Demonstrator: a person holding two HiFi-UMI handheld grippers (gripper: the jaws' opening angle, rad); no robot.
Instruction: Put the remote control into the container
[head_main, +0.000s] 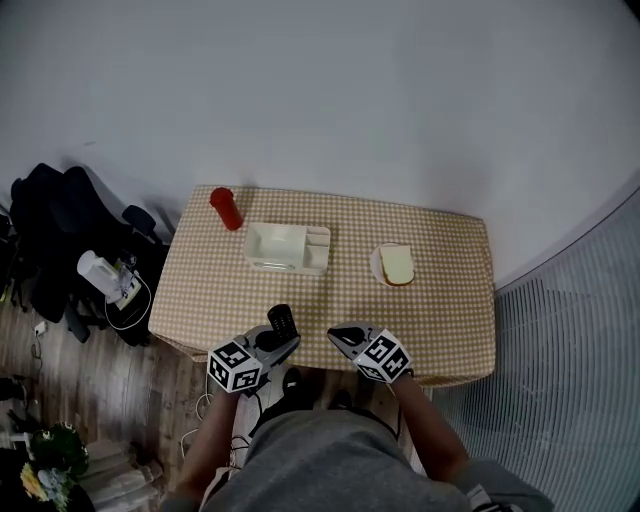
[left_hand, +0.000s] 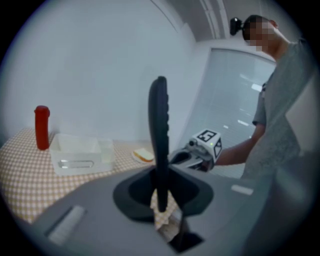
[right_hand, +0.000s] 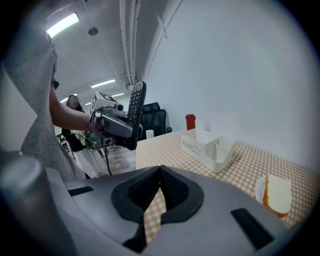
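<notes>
Checked cloth covers the table (head_main: 440, 300), which stands against a pale wall on wood flooring.

Nearest, at the table's front edge, the left gripper (head_main: 279, 341) is clamped on the lower end of the black remote control (head_main: 282, 320). The remote stands on end. Its long axis runs up and out along the jaws, with the free end uppermost and the keypad turned toward the right gripper (head_main: 339, 337). That gripper hangs just beside it, jaws pressed together with nothing between them.

Straight ahead of the held remote, toward mid-table, lies the white divided container (head_main: 287, 247), well apart from both grippers. Its long side runs across the table. The left gripper is the nearer and carries the load. By this judgement, the remote must be tipped down and turned crosswise to lie in the large compartment.

Beyond are a plate with a bread slice (head_main: 396, 265) at the right and a red bottle (head_main: 226, 208) at the rear left corner.
</notes>
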